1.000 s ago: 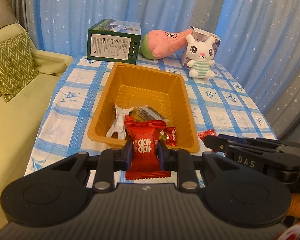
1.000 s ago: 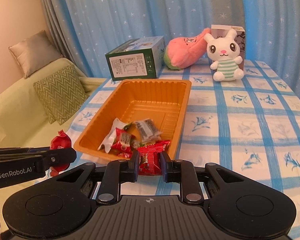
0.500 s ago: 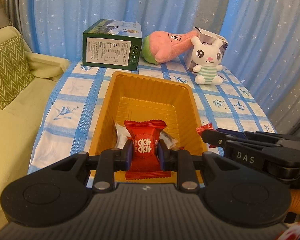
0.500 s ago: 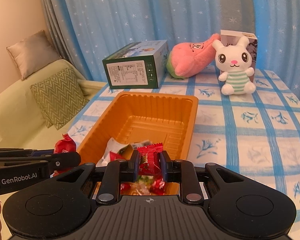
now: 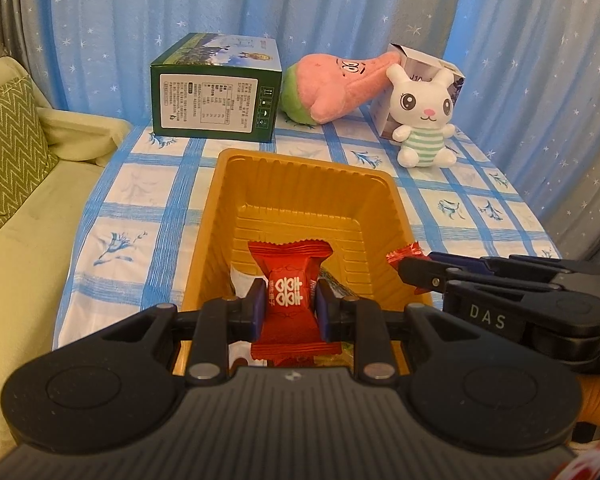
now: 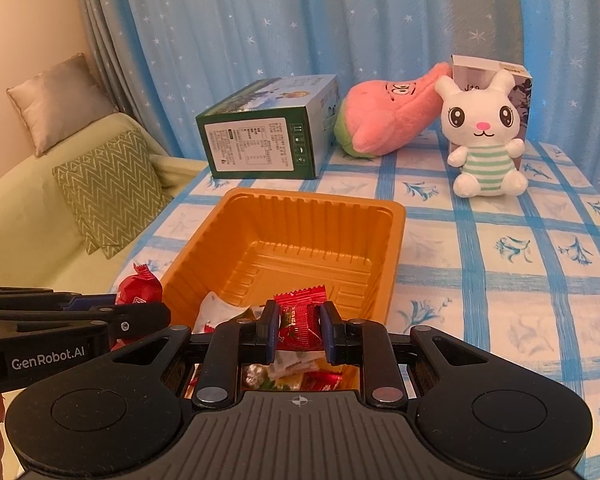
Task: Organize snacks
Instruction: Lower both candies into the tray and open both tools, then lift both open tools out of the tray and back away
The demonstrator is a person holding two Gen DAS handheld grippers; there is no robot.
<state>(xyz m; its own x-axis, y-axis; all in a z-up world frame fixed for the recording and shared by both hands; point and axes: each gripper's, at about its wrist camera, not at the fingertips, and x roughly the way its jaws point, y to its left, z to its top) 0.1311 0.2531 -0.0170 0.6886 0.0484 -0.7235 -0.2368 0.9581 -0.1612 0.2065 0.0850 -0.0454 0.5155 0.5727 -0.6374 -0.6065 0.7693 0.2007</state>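
**Both grippers hold red candies over the orange tray**

On the far left a pale green sofa carries a zigzag cushion. The left gripper has its fingers clamped on a red wrapped candy above the near end of the orange tray, which sits on the blue-checked tablecloth. Loose snacks lie in the tray's near end; its far end is bare. The right gripper pinches a smaller shiny red candy, also over the tray's near end. Behind the tray stand a green box, a pink plush and, rightmost, a white bunny toy
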